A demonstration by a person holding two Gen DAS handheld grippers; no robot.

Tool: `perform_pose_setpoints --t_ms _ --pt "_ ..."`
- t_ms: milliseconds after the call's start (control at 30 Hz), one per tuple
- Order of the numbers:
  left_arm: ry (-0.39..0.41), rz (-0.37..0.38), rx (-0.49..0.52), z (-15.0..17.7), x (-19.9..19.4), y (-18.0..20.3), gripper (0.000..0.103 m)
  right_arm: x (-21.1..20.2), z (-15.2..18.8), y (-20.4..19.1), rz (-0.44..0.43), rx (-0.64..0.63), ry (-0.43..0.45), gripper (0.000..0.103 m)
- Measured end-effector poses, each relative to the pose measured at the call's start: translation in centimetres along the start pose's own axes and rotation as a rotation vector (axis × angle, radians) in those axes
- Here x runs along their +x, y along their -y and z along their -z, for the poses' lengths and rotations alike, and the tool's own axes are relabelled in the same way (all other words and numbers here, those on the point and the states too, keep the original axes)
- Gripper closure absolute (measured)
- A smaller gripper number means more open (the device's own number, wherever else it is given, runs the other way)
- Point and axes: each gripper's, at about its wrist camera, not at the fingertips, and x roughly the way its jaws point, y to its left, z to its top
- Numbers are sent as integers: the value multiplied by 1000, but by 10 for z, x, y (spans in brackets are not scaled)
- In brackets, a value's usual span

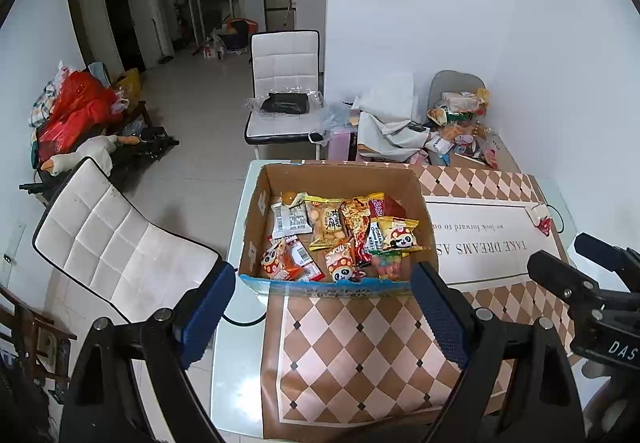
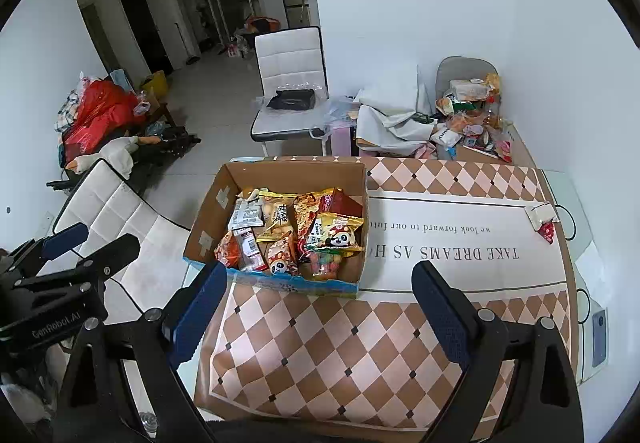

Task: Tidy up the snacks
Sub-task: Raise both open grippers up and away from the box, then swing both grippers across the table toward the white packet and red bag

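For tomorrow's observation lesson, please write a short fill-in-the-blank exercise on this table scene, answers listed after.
1. The snack packets lie inside a ____ box.
2. Both the left gripper and the right gripper are ____, holding nothing.
3. The mat on the table has a ____ pattern.
4. One small red wrapper lies ____ the box.

Answers: cardboard; open; diamond; outside

Right claw (image 2: 320, 307) wide, empty, above mat (image 2: 340, 355); snack packets (image 2: 296, 231) fill cardboard box (image 2: 208, 215).
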Motion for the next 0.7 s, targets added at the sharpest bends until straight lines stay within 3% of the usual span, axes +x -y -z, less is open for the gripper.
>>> perform_pose_setpoints --t_ms 333,400,533,700 --pt "4 -6 -18 2 1 6 13 10 8 12 -64 32 -58 5" --pt "-4 15 -13 -1 6 13 1 17 10 20 -75 50 -75 5" --pt "-22 47 17 -12 24 42 0 33 14 48 -67 96 -102 3" --pt "-52 88 74 -30 51 97 0 46 12 112 -34 197 -111 3"
